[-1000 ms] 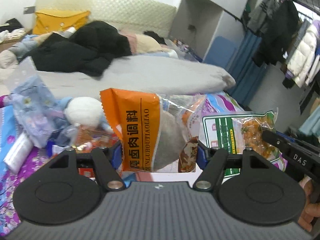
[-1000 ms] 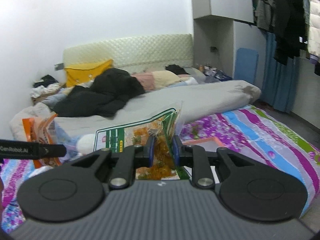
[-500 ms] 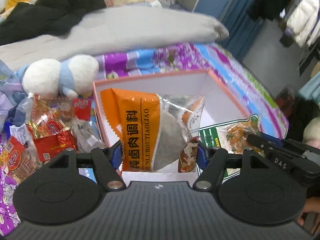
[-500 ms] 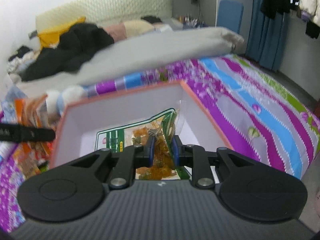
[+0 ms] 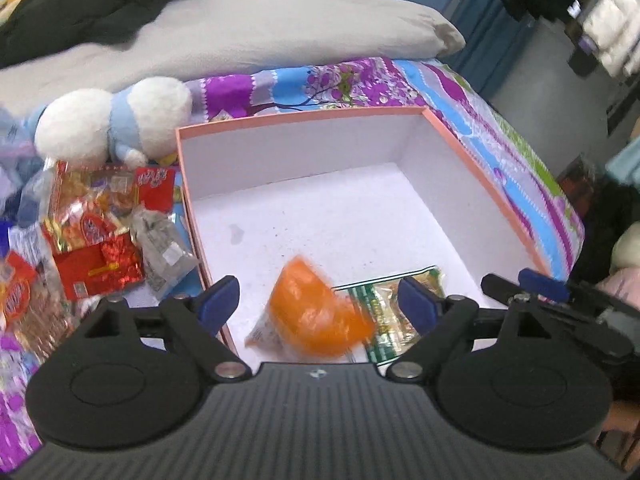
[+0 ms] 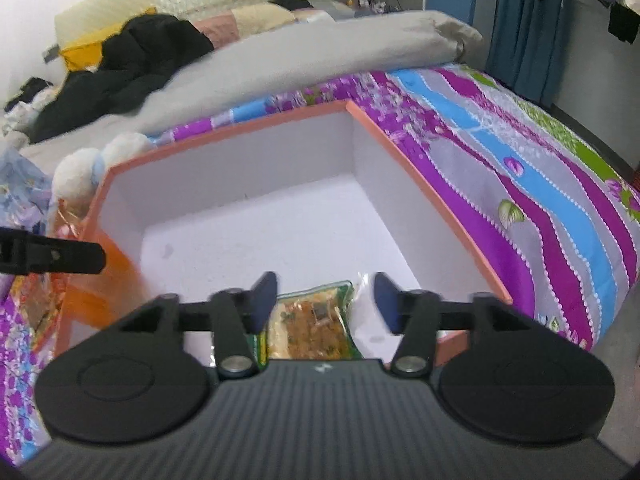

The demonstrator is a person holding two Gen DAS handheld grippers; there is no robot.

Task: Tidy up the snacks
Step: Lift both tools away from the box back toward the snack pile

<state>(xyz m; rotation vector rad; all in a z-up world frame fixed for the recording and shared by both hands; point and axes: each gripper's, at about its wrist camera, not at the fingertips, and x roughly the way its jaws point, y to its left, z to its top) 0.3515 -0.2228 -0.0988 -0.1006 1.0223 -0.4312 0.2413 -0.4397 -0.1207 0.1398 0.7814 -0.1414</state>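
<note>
A pink-rimmed box [image 5: 304,118] with a white inside lies on the bed; it also shows in the right wrist view [image 6: 228,132]. My left gripper [image 5: 320,300] is open above its near edge. A blurred orange snack packet [image 5: 316,316] is free between its fingers, inside the box. My right gripper [image 6: 324,300] is open over a green-edged snack packet [image 6: 312,328] lying on the box floor, also in the left wrist view [image 5: 384,312]. The orange packet appears as a blur at the box's left wall [image 6: 108,292].
Several loose red and clear snack packets [image 5: 92,236] lie left of the box beside a white and blue plush toy [image 5: 112,124]. A grey duvet [image 5: 240,36] and black clothes lie behind. The bed edge drops off to the right [image 6: 600,240].
Both grippers tipped down over the box and opened. The orange packet left the left gripper and the green-edged packet left the right gripper; both are now inside the box.
</note>
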